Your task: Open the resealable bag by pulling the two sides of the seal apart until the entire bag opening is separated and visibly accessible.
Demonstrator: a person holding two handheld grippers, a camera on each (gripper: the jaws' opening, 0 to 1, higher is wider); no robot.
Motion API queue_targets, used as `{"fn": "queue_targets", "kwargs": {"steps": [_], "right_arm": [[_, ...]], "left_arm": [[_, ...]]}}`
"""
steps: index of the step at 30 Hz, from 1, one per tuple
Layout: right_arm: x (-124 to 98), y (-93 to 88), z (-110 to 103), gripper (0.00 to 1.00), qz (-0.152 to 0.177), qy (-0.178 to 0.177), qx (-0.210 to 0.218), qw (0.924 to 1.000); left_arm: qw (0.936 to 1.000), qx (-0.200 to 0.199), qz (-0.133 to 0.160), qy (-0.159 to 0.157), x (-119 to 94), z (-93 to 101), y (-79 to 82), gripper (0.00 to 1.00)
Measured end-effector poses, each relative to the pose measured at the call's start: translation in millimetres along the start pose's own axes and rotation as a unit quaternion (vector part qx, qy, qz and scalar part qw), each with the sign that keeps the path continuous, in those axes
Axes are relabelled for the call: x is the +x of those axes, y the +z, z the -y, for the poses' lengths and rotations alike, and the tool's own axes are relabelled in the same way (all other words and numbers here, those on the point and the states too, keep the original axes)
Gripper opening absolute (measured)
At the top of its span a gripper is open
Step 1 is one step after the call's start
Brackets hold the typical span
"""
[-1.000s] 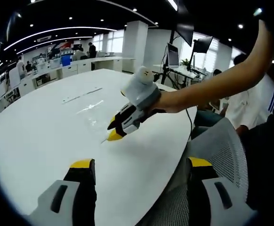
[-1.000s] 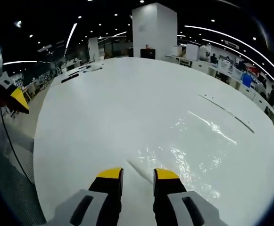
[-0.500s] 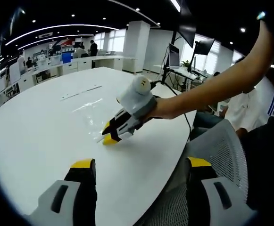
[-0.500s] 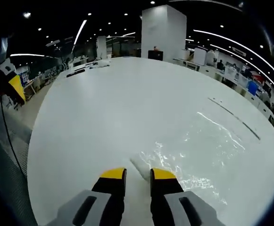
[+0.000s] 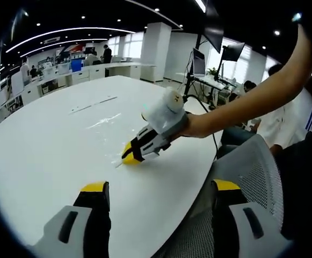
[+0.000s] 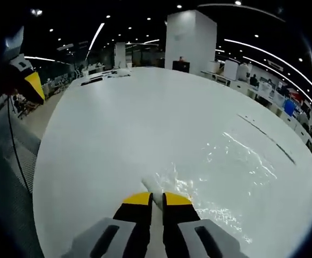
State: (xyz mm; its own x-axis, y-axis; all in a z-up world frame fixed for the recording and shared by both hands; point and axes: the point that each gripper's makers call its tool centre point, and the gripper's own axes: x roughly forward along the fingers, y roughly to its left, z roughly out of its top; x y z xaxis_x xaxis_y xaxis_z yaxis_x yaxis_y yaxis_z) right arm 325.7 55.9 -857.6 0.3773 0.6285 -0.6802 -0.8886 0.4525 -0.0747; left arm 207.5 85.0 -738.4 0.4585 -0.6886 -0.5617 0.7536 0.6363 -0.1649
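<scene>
Bag (image 6: 225,172) lies flat on the white table (image 6: 118,123), clear and hard to see except for its shine; its near corner sits between the yellow tips of the right gripper (image 6: 158,200). The jaws there are nearly closed on that corner, with only a thin gap in which the plastic shows. In the left gripper view the bag (image 5: 104,122) is near the middle of the table (image 5: 37,156), and the right gripper (image 5: 133,153) touches its edge.

The left gripper (image 5: 156,188) hangs wide open over the table edge, well apart from the bag, holding nothing.

The step in hand seems to be taking the first side of the seal. Next, the left gripper must probably take the other side.

Half a second ago the right jaws stood wider; they have closed onto the corner.
</scene>
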Motion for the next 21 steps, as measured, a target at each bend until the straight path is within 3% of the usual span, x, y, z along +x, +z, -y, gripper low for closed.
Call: {"fn": "queue_targets", "kwargs": {"steps": [3,6,10,18,21], "right_arm": [[-2.0,-0.8,-7.6,0.01,-0.017,0.006,-0.056,0.9983],[-3.0,-2.4,-17.1,0.01,-0.021,0.022,-0.057,0.9979],[-7.3,-7.1,-21.2,0.01,-0.035,0.03,-0.054,0.9975],[-22.9,-10.0,-48.0,0.01,-0.055,0.07,-0.075,0.9932],[-28.9,-6.6,-57.8,0.01,-0.046,0.084,-0.043,0.9945]], "left_arm": [[1.0,0.001,0.0,0.001,-0.2,0.1,-0.2,0.76],[0.9997,0.017,0.005,0.019,-2.8,-4.3,1.7,0.72],[0.9997,0.018,0.004,0.016,-3.1,-4.5,1.1,0.72],[0.9983,0.045,-0.035,0.007,2.0,-0.6,-16.2,0.72],[0.9975,0.06,-0.033,0.015,0.4,0.5,-13.8,0.68]]}}
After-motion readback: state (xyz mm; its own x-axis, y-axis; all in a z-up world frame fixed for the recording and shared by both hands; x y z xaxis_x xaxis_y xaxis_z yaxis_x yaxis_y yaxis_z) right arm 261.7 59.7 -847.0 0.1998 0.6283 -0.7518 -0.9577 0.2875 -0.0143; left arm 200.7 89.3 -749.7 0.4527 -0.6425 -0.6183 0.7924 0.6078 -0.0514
